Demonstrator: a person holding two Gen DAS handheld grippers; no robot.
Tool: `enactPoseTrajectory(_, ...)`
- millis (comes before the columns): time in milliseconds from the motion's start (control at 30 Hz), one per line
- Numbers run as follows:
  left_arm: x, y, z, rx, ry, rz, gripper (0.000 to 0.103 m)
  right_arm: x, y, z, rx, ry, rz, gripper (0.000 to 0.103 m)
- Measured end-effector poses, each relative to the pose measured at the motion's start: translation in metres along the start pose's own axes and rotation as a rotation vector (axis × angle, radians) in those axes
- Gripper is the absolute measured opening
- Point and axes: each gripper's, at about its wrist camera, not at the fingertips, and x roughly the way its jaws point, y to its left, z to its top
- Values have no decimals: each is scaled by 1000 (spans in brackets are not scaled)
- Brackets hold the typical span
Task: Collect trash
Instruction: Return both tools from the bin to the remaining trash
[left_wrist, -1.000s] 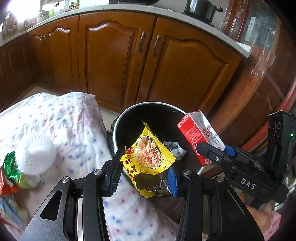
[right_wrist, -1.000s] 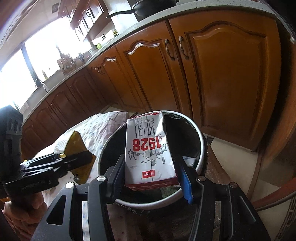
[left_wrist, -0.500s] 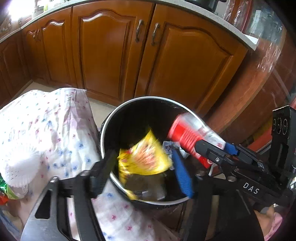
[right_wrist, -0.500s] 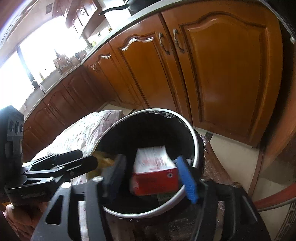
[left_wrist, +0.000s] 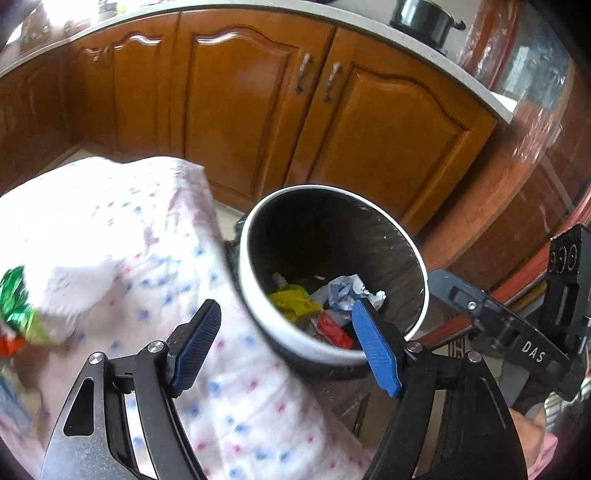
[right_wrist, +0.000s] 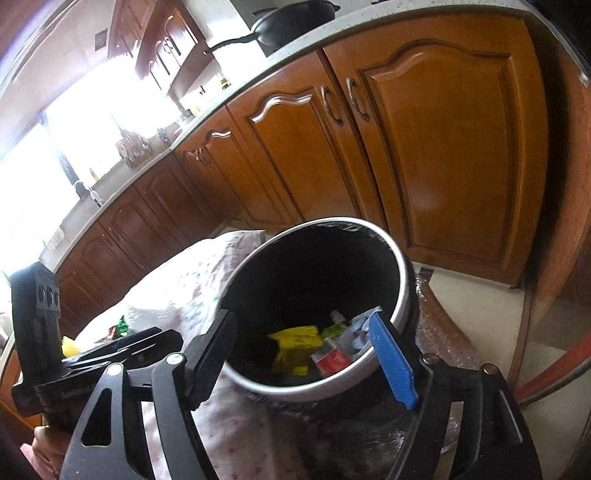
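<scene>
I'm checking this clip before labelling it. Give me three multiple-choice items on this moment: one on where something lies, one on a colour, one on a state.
1. Where does the yellow wrapper lie?
A. On the flowered cloth
B. Inside the trash bin
C. On the countertop

2. What colour are the cabinet doors behind the bin?
A. White
B. Grey
C. Brown wood

3. What is between the left gripper's fingers?
A. Nothing held
B. A carton
C. A bottle

Answers:
1. B: the wrapper rests at the bottom of the trash bin, beside the red carton and crumpled paper.
2. C: both views show glossy brown wooden doors.
3. A: its jaws are opening with only the bin's rim and the flowered cloth seen beyond them; the right gripper is opening too, likewise empty.
</scene>
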Motion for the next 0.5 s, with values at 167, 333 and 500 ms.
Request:
enactPoseTrajectory(167,-29,25,-23,-44,-42,19,75,-5,16,-17,25,-6,40,79)
enactPoseTrajectory(333,-52,54,-47,-102,-54,34,75,-2,36,-33,27,17,80,80)
enactPoseTrajectory(500,-71,80,-73,-148,-65,60,75,5,63,-48,-5,48,125,85)
